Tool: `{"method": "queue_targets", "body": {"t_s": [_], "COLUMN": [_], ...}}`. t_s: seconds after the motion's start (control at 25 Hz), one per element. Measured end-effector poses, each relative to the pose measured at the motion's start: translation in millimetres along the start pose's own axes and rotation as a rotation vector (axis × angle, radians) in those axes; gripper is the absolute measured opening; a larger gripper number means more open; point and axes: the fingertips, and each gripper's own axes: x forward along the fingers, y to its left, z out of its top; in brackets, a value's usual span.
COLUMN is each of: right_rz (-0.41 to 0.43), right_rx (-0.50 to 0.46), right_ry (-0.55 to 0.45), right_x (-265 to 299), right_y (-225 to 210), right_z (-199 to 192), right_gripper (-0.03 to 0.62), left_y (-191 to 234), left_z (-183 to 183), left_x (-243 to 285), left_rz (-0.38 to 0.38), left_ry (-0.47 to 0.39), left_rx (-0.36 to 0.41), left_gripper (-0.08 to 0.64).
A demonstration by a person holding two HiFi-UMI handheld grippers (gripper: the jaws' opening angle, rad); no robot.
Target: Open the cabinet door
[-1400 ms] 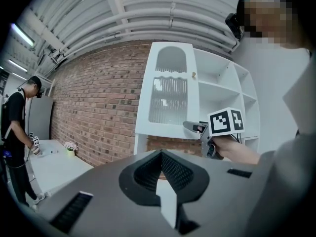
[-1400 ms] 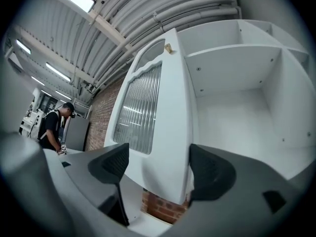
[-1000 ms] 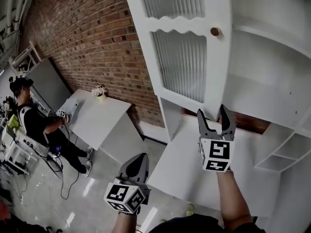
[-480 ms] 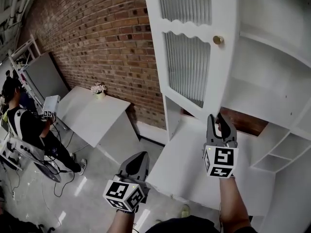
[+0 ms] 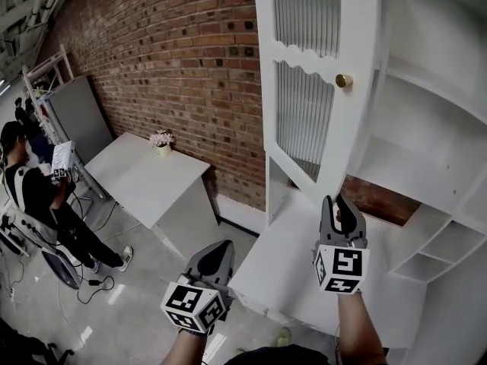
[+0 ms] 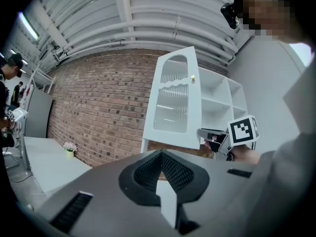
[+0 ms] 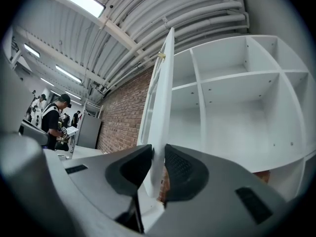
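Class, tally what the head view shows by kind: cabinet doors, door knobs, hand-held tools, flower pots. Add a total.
Cabinet door: 1
Door knob: 1
Tools: 2 (left tool; right tool, jaws just closing on the door's edge)
Flower pot: 1
Total: 5

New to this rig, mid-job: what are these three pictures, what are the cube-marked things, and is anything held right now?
No robot: a person holds a two-jaw tool in each hand. The wide picture comes from a head camera looking down; the other two cameras ride on the tools. The right hand-held gripper has just been closing its jaws on the lower edge of the open white cabinet door and grips it. The left hand-held gripper is shut and empty. A flower pot sits on the side table.
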Motion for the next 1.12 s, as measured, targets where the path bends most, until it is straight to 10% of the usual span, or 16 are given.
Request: {"method": "queue_targets", "body": {"t_s": [1.12], "right_rz": [0.208], "right_rx": [0.001], "right_ry": [-0.079], "right_x": [-21.7], "right_y": [104.7], "right_z": [25.1], "right_gripper": [0.064], "left_y": [31.9], "left_z": [10.2], "left_x": [-44.1], "left_rz": [0.064], "left_ry": [-0.037], "left_rx": [-0.010], "left_gripper": [0.005]}}
